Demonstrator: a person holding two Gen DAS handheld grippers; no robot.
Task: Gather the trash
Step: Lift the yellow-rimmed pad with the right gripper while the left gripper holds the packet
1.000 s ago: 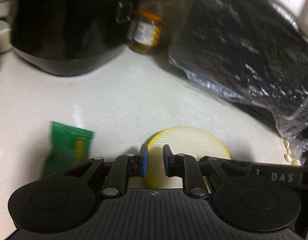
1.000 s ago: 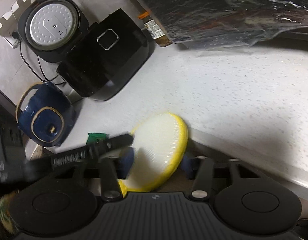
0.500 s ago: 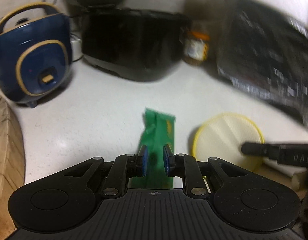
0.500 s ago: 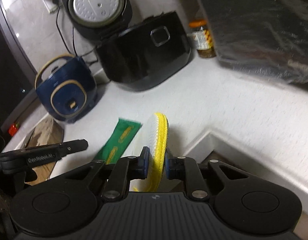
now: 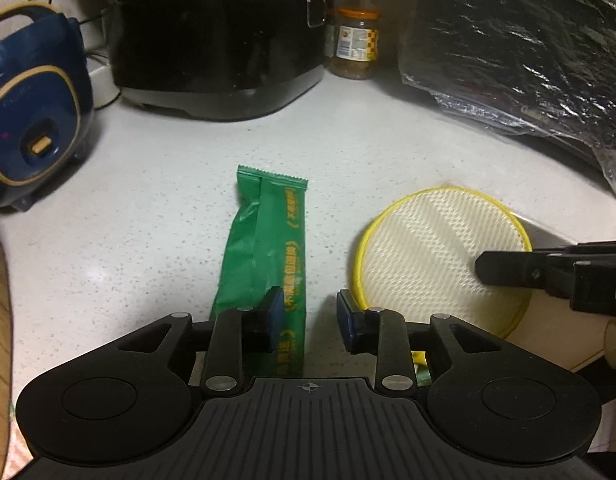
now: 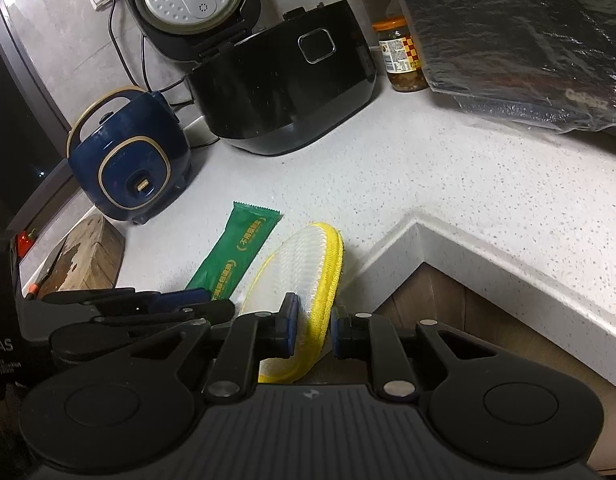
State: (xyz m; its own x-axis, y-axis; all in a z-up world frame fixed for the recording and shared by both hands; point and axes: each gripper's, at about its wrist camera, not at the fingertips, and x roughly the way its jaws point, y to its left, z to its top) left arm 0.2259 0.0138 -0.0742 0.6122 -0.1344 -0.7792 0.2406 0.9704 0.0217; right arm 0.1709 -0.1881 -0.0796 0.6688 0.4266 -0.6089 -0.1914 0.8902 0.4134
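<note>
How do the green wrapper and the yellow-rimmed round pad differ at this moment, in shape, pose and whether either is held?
The green wrapper is long and narrow; the round pad is a disc. The wrapper lies flat on the counter, unheld between the opening jaws of the left gripper; the pad is tilted, pinched by the right gripper. Both sit near the counter's edge.

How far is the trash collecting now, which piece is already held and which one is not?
Held: the right claw grips the yellow-rimmed mesh pad. In hand: the left claw is opening over the green wrapper, not gripping it. Left: grasping the wrapper; no bin is visible.
</note>
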